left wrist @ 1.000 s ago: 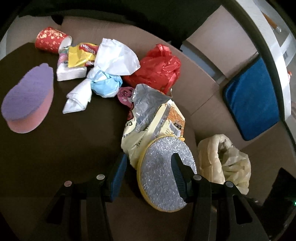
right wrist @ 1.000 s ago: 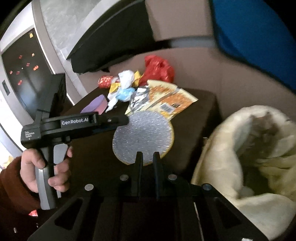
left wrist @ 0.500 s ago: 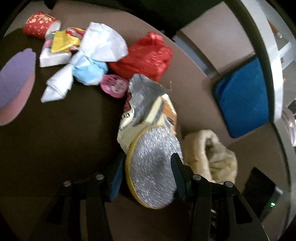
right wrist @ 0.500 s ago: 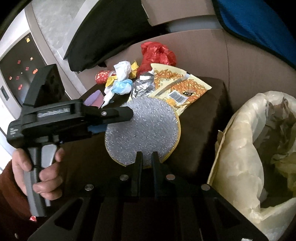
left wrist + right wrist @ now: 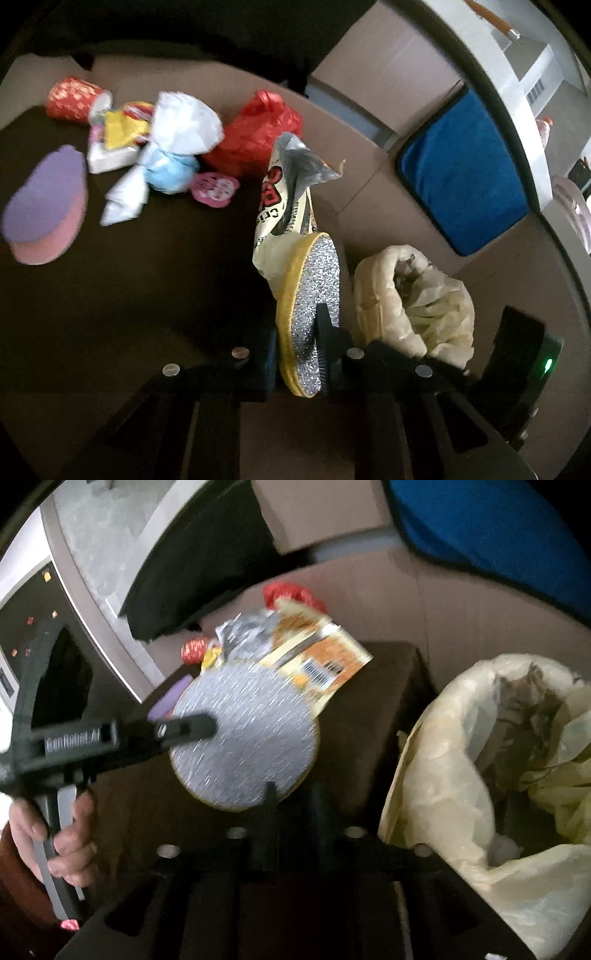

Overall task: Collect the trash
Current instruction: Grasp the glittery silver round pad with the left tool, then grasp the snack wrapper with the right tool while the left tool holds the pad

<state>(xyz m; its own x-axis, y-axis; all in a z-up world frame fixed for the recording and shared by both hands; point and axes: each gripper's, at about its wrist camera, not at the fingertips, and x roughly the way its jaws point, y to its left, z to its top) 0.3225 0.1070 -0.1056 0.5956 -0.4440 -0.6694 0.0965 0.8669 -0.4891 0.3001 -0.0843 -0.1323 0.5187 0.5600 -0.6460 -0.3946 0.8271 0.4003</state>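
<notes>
My left gripper is shut on a round silver glitter pad with a yellow rim and holds it on edge above the dark table. A yellow snack bag is lifted with the pad and leans on it. The right wrist view shows the pad, the bag and the left gripper. My right gripper is shut and empty, just below the pad. A cream trash bag stands open to the right, also in the right wrist view.
On the table lie a red paper cup, yellow and white wrappers, a white bag, a blue wad, a pink sticker, a red bag and a purple-pink sponge. A blue cushion lies far right.
My left gripper has closed on the glitter pad and lifted it, turning it on edge. The snack bag rose with it. My right gripper stayed shut.
</notes>
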